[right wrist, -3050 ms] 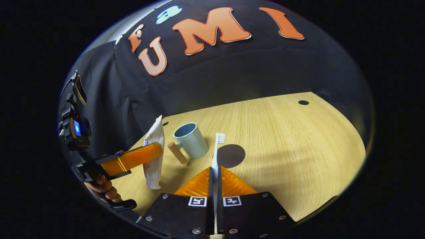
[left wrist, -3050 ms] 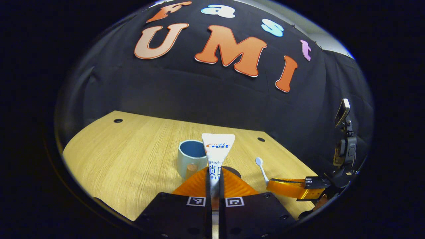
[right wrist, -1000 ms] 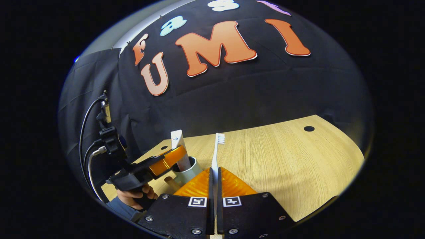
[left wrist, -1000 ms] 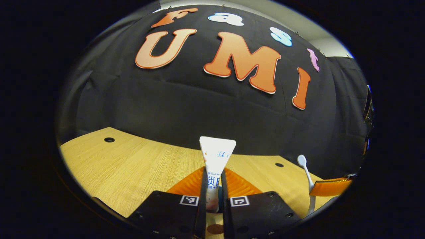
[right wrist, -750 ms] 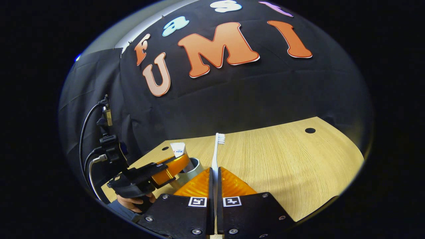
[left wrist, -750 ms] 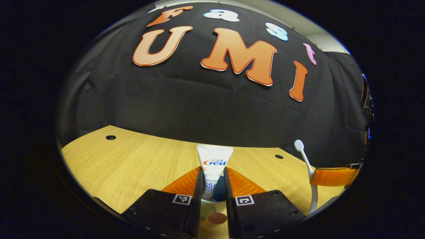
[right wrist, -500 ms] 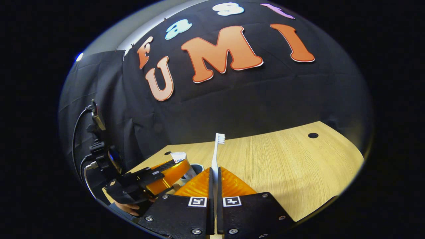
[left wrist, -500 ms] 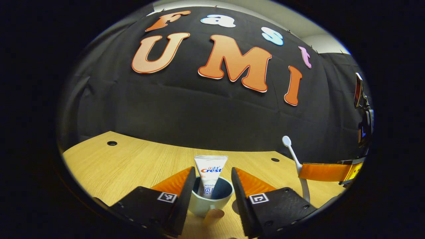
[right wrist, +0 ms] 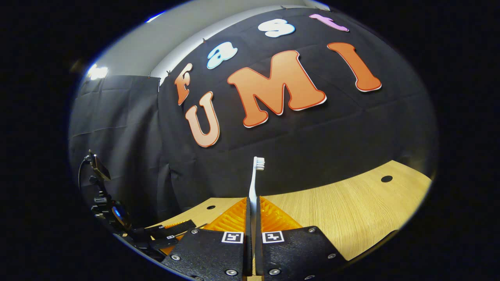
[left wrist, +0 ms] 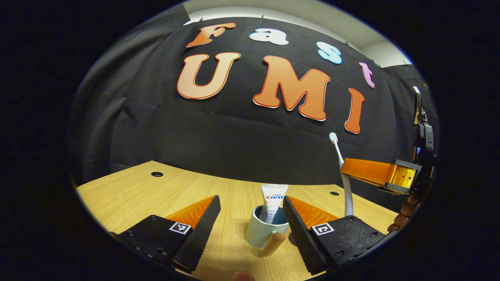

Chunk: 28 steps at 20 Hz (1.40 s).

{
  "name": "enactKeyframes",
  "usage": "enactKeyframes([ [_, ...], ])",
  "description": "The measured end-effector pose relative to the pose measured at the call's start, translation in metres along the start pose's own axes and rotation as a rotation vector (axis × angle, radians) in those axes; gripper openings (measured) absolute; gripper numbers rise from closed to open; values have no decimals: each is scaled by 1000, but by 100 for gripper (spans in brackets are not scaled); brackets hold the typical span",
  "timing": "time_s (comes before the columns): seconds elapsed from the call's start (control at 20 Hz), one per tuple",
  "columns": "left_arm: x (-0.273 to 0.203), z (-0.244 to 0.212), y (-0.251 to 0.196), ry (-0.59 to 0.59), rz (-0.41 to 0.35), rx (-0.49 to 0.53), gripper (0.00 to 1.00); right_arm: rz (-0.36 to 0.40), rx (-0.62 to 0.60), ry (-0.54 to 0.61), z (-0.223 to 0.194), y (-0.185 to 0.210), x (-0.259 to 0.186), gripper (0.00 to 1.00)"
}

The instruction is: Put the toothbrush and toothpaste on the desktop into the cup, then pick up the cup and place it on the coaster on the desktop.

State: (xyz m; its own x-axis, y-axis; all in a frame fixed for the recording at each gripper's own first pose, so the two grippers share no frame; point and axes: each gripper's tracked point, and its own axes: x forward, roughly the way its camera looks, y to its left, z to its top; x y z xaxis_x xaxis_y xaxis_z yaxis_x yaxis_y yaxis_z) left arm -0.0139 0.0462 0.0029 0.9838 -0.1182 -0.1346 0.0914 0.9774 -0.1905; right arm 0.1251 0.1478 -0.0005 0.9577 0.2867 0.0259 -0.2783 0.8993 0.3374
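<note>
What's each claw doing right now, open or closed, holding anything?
Left claw: open, holding nothing; toothpaste stands in the cup.
Right claw: closed on the toothbrush.

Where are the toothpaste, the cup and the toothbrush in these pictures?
toothpaste (left wrist: 274, 195): left gripper view, on the tube's flat upper end.
cup (left wrist: 258, 235): left gripper view, on its outer wall.
toothbrush (right wrist: 254, 183): right gripper view, on its neck below the bristles.
</note>
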Motion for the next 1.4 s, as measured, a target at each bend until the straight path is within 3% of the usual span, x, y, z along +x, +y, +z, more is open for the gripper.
enactKeyframes([
  [0.25,-13,4,13,-20,13,3,96,38,-4,-51,-3,16,28,3],
  [0.45,-20,0,27,-18,34,-3,96,42,18,-60,-14,24,54,0],
  [0.8,-23,-12,51,12,83,-16,96,37,14,-71,-36,25,83,3],
  [1.15,-18,-33,57,63,102,-29,96,42,-67,-22,-63,24,85,6],
  [1.4,-12,-32,45,70,81,-16,96,75,-90,-30,-52,25,69,7],
])
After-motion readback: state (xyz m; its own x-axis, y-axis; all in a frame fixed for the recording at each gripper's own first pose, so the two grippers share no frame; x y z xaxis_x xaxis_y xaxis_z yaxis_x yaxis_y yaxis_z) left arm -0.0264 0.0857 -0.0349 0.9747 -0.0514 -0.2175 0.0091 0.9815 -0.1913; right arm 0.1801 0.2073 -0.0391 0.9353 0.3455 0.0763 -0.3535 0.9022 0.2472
